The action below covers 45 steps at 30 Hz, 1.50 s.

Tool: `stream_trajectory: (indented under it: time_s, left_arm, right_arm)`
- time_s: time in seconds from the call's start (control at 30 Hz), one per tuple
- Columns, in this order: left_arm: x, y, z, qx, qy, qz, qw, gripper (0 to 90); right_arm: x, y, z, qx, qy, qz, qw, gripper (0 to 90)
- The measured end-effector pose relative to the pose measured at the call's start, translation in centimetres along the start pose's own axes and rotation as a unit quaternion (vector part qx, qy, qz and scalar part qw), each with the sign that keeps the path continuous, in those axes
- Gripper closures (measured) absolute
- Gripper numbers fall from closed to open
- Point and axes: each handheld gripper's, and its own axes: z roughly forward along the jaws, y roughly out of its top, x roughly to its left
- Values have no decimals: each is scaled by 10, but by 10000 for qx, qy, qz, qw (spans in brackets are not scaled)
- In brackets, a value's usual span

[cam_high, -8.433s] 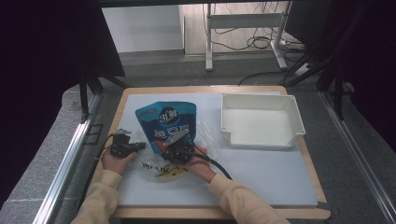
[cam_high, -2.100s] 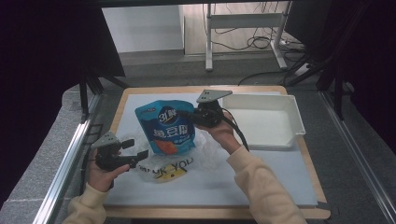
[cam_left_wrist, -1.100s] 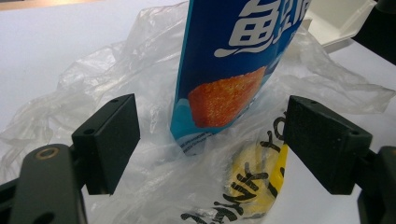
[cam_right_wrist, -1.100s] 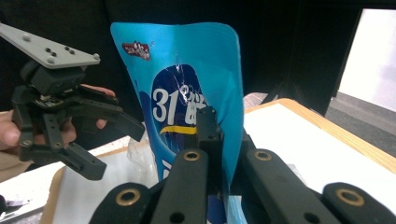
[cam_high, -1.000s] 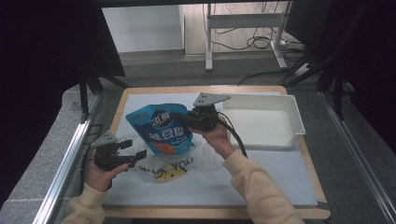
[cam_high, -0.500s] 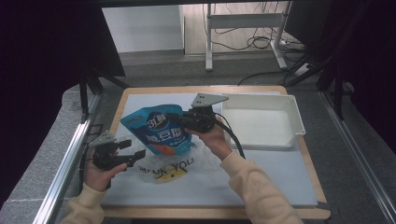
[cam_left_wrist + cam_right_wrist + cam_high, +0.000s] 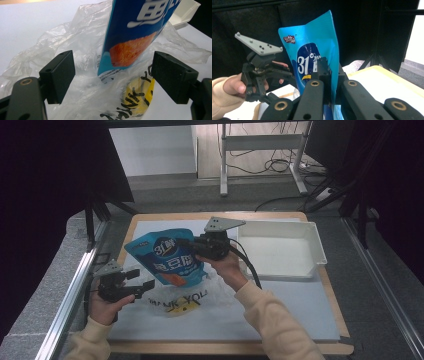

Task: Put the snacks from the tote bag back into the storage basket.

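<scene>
I am lifting the blue pouch [image 7: 167,259] out of the plastic bag [image 7: 200,292] with my right gripper [image 7: 197,247], its jaws clamped on the pouch's edge. The pouch is hanging tilted above the bag, its lower corner just at the bag's mouth. My left gripper [image 7: 142,281] is waiting with jaws wide apart, holding nothing. Next I am probably carrying the pouch to the white tray [image 7: 316,242].

High view overhead, gripper views close, sharing pouch [image 7: 170,262]
</scene>
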Motion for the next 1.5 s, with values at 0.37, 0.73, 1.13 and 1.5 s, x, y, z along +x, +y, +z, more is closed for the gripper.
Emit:
stream_trajectory:
  time_s: [0.37,0.73,1.13,1.5]
  left_arm:
    - [0,0,0,0,0,14,10000,196]
    - [0,0,1,-1,8,47,10000,200]
    - [0,-1,2,20,8,47,10000,200]
    - [0,-1,4,36,9,45,10000,200]
  right_arm:
    - [2,23,-14,-273,-31,3,9996,890]
    - [-1,36,-32,-387,-156,-36,9991,890]
    - [-2,48,-49,-508,-266,-59,9983,891]
    - [-9,57,-76,-565,-585,-187,9965,891]
